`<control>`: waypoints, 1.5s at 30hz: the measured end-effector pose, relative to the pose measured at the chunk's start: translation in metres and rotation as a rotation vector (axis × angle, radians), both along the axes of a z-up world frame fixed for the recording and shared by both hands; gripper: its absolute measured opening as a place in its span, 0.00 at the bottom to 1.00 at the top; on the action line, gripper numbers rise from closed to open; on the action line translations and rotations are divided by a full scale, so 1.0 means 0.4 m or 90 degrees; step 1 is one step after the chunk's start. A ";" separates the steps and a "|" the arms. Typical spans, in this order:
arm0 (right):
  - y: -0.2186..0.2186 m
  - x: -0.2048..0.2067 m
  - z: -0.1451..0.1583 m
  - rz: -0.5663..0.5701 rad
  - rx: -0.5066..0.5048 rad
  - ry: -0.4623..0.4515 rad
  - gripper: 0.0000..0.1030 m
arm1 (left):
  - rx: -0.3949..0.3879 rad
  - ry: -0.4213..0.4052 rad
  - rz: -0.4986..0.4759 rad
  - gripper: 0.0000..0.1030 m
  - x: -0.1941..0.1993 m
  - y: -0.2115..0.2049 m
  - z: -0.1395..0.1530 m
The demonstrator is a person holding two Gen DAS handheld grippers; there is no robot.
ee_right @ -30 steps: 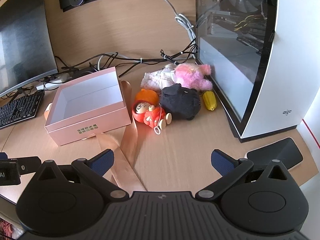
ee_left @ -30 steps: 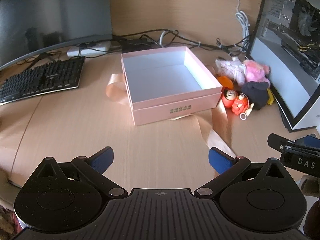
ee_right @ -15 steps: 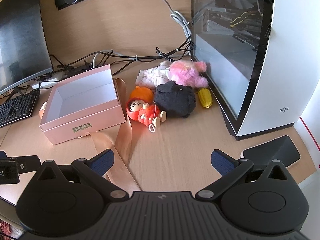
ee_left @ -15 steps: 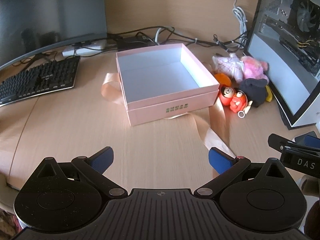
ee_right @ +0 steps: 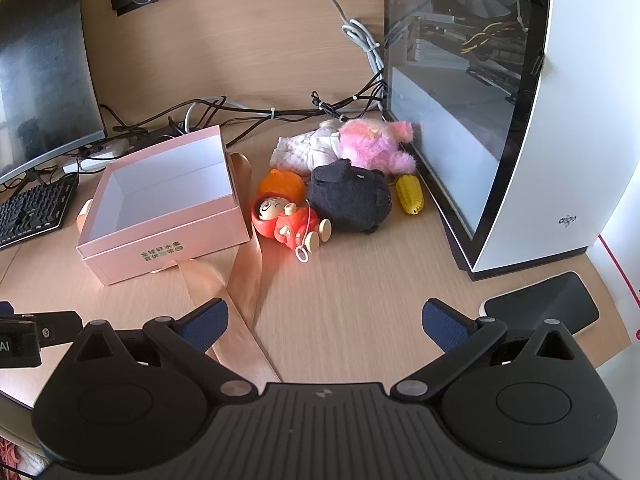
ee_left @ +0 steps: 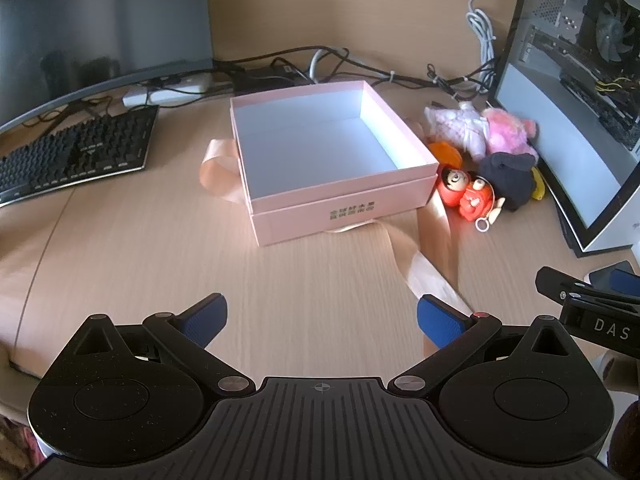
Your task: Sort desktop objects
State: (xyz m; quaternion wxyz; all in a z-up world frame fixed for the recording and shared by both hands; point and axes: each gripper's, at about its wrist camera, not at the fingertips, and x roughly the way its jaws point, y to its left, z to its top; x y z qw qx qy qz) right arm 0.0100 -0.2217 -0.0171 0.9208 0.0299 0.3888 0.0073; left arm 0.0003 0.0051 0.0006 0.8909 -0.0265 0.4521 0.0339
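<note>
Ahead of right claw [ee_right: 324,316] | toys [ee_right: 344,196] well apart | claw spread

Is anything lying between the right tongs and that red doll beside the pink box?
Almost nothing: bare desk runs from the open right tongs to the red doll. Only the peach ribbon trails across the desk just left of that line, and the black plush presses against the doll's far side.

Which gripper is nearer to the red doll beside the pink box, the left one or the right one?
Right, it seems. The right gripper faces the red doll almost straight ahead. The left gripper faces the pink box, with the doll off to its right. Both are open, touching nothing.
</note>
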 end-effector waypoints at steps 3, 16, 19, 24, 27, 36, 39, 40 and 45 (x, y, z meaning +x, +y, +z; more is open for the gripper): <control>-0.002 -0.001 -0.002 -0.001 0.000 0.002 1.00 | 0.000 0.001 0.000 1.00 -0.002 -0.002 -0.001; -0.004 -0.011 -0.005 0.000 -0.001 0.000 1.00 | 0.002 -0.001 0.007 1.00 -0.018 -0.004 -0.002; -0.005 -0.015 -0.003 0.002 0.000 -0.002 1.00 | 0.003 -0.003 0.007 1.00 -0.022 -0.006 -0.001; -0.010 -0.017 -0.002 0.000 0.007 -0.001 1.00 | 0.006 -0.003 0.008 1.00 -0.029 -0.009 0.001; -0.014 -0.018 -0.002 0.001 0.013 0.000 1.00 | 0.008 -0.004 0.008 1.00 -0.034 -0.012 0.003; -0.006 -0.018 0.009 -0.013 0.018 -0.005 1.00 | 0.012 -0.005 -0.007 1.00 -0.023 0.003 0.008; 0.006 -0.015 0.011 -0.019 0.014 -0.004 1.00 | 0.006 -0.002 -0.014 1.00 -0.012 0.016 0.006; 0.010 -0.014 0.010 -0.020 0.015 -0.003 1.00 | 0.000 -0.006 -0.022 1.00 -0.011 0.019 0.005; 0.019 -0.015 0.010 -0.038 0.042 -0.034 1.00 | -0.052 -0.039 -0.076 1.00 0.016 0.041 -0.002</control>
